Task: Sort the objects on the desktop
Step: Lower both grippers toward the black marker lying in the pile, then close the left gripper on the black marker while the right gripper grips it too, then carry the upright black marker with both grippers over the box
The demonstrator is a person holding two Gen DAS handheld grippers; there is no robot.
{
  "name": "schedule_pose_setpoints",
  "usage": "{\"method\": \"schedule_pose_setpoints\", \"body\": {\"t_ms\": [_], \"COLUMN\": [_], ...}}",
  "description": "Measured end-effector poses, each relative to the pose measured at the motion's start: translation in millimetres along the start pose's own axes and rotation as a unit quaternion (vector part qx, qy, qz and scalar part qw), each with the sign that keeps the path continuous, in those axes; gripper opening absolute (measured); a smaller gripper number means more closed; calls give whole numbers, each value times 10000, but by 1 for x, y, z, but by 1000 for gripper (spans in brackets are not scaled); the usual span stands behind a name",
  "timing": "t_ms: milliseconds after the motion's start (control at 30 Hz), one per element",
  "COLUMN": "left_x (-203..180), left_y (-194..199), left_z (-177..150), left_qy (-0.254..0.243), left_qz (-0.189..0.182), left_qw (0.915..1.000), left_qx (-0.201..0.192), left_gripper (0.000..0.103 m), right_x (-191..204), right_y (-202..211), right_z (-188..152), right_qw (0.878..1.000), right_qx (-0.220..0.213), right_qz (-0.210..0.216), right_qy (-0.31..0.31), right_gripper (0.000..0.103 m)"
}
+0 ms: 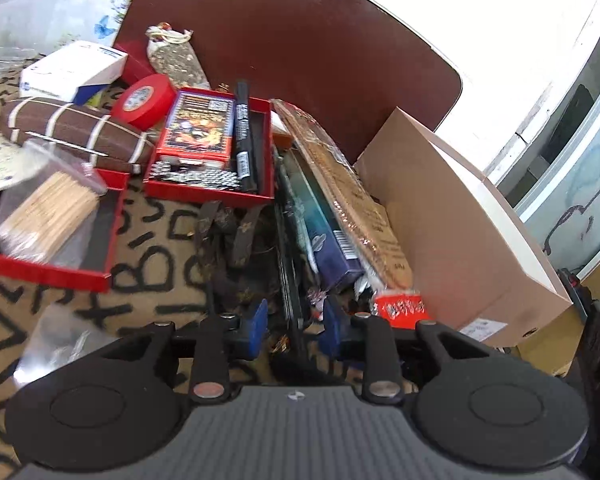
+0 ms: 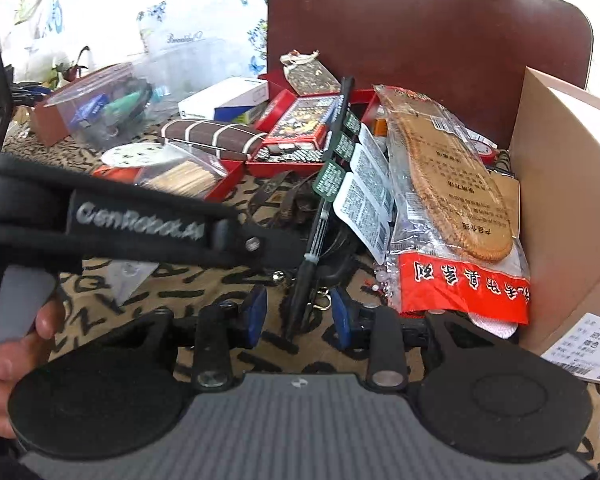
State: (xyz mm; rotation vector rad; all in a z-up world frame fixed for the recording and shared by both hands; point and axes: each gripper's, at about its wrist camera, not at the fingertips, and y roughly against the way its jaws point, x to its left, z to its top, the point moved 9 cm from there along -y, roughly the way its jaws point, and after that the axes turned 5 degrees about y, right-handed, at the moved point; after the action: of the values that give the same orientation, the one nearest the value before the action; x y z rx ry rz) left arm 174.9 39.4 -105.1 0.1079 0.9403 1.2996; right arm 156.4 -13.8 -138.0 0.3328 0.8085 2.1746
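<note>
A cluttered desk with a letter-print cloth [image 1: 152,264]. My left gripper [image 1: 295,320] is open, its blue fingertips on either side of a thin dark flat item [image 1: 290,280] standing on edge beside a blue package [image 1: 332,248] and bagged insoles [image 1: 348,184]. My right gripper [image 2: 298,312] is open around a black marker pen [image 2: 312,240] that lies pointing away, with tagged packets [image 2: 364,200] along it. The bagged insoles [image 2: 448,184] lie just to its right. The left gripper's body [image 2: 140,224] crosses the right wrist view at left.
A red tray [image 1: 208,148] holds a card box, a chain and a black pen. Another red tray [image 1: 44,236] holds bagged sticks. Red tape [image 1: 144,100], a brown striped roll [image 1: 72,128], a cardboard box [image 1: 460,216], and a chair back [image 1: 292,40] are around.
</note>
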Motion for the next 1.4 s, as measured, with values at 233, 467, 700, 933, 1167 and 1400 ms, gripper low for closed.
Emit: {"method": "schedule_pose_setpoints", "body": {"t_ms": [233,467,700,933,1167,1400], "left_x": [-2,-5,-10,-15,-47,-99], "left_y": [-23,-16,-11,11,35,39], "left_z": [-7,-10,-15,-26,-23,-9], "left_qy": [-150,-388,-484,-295,-521,-998], "left_qz": [35,239,445,457,219,-185], "left_qw": [9996,9988,9976,9984,9984,9945], "left_qx": [248,173,239,182,-55,-249], "left_gripper": [33,31,15,14,10,10], "right_x": [-4,-4,5,14,15,-14], "right_y": [-12,-4,12,31,65,107], "right_z": [-7,-13,-15,-22,-18,1], "right_qw": [9998,9995,9997,9992,9986,9951], "right_qx": [177,205,43,-52,-412,-981], "right_qz": [91,194,214,359,292,-16], "right_qy": [-52,-115,130,149,124,-99], "right_gripper": [29,15,11,11,11,11]}}
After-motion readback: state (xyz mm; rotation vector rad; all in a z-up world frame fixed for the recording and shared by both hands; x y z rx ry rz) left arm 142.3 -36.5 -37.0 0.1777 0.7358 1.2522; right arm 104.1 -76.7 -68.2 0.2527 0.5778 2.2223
